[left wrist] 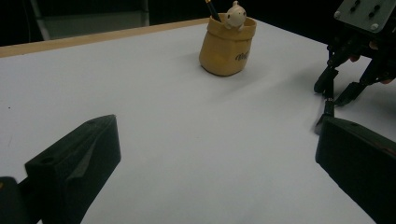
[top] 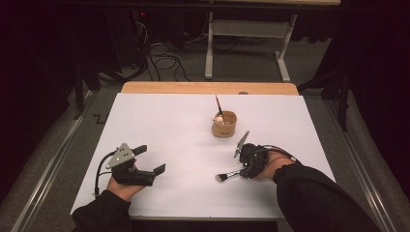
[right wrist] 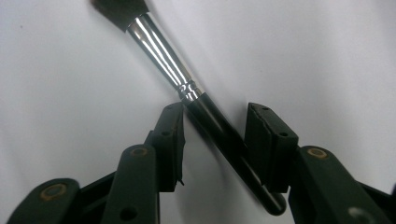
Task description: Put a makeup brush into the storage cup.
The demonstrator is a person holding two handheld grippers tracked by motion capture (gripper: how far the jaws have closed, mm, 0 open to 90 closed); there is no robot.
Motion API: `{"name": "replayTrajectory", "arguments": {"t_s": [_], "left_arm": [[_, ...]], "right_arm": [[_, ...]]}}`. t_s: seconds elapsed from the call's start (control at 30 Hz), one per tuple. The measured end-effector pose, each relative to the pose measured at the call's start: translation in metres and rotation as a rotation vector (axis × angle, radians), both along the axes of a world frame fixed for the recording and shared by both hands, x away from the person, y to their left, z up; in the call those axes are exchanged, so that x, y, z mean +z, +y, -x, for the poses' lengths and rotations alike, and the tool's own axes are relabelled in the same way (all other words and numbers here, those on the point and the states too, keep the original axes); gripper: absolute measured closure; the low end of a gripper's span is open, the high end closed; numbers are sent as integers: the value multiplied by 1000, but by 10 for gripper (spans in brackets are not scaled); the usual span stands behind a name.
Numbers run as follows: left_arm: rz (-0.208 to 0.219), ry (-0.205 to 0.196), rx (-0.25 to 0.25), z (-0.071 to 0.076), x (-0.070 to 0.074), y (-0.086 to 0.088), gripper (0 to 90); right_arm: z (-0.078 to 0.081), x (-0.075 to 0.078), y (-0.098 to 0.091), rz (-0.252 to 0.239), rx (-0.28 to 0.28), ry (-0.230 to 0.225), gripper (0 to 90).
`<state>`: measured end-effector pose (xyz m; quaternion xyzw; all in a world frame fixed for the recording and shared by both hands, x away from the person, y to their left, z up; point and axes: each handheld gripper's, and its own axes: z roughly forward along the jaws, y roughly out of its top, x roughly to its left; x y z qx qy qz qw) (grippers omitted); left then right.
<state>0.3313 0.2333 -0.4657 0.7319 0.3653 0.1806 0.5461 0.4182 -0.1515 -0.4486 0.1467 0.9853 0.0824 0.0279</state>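
A: Where is your right gripper (top: 240,170) now?

B: It is low over the white table (top: 159,121), at the near right side. In the right gripper view the makeup brush (right wrist: 196,100) lies on the table between its two jaws, going across the gap at a slant.

A: Do the jaws press on the brush?

B: Not yet, as far as I can see. You have the jaws partly closed, one on each side of the black handle, and a small gap shows on both sides. The handle end passes under the right jaw, so there I cannot tell if it touches. The silver ferrule and the dark bristles point away from your hand.

A: And in the high view?

B: There the makeup brush (top: 228,175) lies flat just in front of your right hand, bristles toward the middle of the table.

A: What about your left gripper (top: 153,160)?

B: It rests at the near left, jaws wide apart, nothing between them.

A: Anything else on the table?

B: A tan pen cup (top: 225,124) stands upright beyond the right gripper, well apart from the brush. A dark pencil (top: 218,105) and a small figure are in it.
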Motion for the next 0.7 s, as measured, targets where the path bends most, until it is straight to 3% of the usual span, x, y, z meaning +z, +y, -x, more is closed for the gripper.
{"name": "replayTrajectory", "arguments": {"t_s": [0.7], "left_arm": [[1, 0, -1, 0, 0, 0, 8]], "right_arm": [[1, 0, 0, -2, 14, -7, 752]]}}
